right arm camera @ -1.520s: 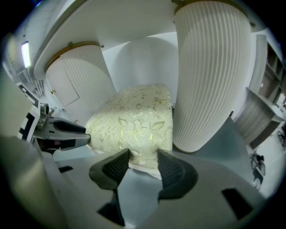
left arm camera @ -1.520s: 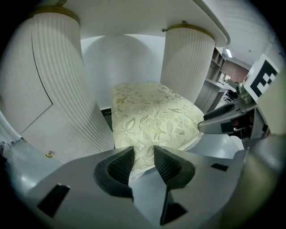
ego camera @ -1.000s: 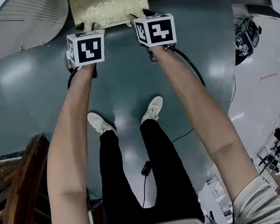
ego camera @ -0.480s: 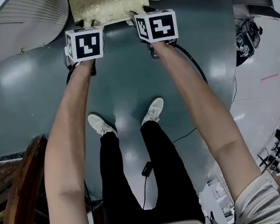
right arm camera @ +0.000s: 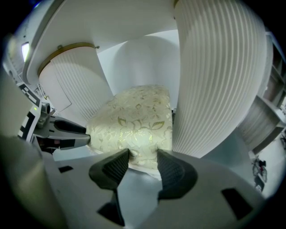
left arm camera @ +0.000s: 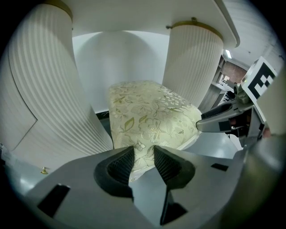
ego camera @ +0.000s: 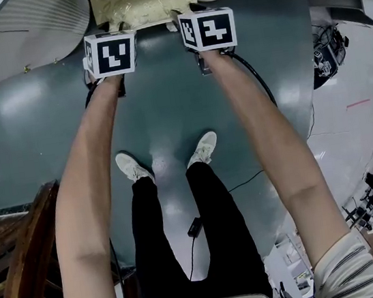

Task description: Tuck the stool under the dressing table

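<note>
Cream floral brocade fills both gripper views: the stool [left arm camera: 152,112] stands on the grey-green floor [ego camera: 167,106], right between the two fluted white pedestals [left arm camera: 194,62] of the dressing table [ego camera: 38,21]. Your left gripper [left arm camera: 143,152] has its jaws nearly together, pinching the stool's near corner. Your right gripper [right arm camera: 143,156] is clamped on the near edge too, with only a narrow gap between its jaws and fabric caught in it. Your arms [ego camera: 92,165] reach straight out ahead of you.
</note>
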`<state>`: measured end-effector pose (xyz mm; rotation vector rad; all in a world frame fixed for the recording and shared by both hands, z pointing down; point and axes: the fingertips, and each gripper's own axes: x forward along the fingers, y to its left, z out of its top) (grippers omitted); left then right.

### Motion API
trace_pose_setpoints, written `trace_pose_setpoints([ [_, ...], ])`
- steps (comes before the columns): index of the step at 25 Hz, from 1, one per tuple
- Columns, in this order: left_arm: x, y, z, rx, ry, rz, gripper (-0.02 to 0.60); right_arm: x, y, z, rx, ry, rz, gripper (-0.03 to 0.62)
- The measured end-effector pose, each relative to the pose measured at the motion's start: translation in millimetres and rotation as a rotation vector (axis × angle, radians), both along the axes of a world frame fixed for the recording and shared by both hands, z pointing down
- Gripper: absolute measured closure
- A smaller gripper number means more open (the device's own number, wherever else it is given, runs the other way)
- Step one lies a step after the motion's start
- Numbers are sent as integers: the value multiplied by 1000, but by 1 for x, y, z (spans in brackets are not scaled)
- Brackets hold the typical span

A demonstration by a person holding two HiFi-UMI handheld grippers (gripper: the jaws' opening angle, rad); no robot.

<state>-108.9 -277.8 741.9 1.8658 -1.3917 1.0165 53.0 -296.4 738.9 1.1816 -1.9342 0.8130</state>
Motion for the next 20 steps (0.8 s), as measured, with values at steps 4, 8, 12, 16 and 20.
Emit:
trace_pose_setpoints([
  [4, 0, -8, 0, 9, 8, 1, 442, -2, -7, 0, 8, -3, -3, 382],
  [8, -1, -15, 1, 13, 9, 3, 442, -3, -16, 1, 18, -3, -2, 382],
  [12, 0, -19, -1, 33, 11, 2, 442, -1, -21, 0, 31, -7, 0, 382],
  [16, 0, -23, -1, 46, 14, -2, 442, -2, -25, 0, 38, -8, 1, 382],
  [20, 1, -22, -2, 64, 9, -13, 442, -1, -25, 0, 43, -1, 9, 382],
])
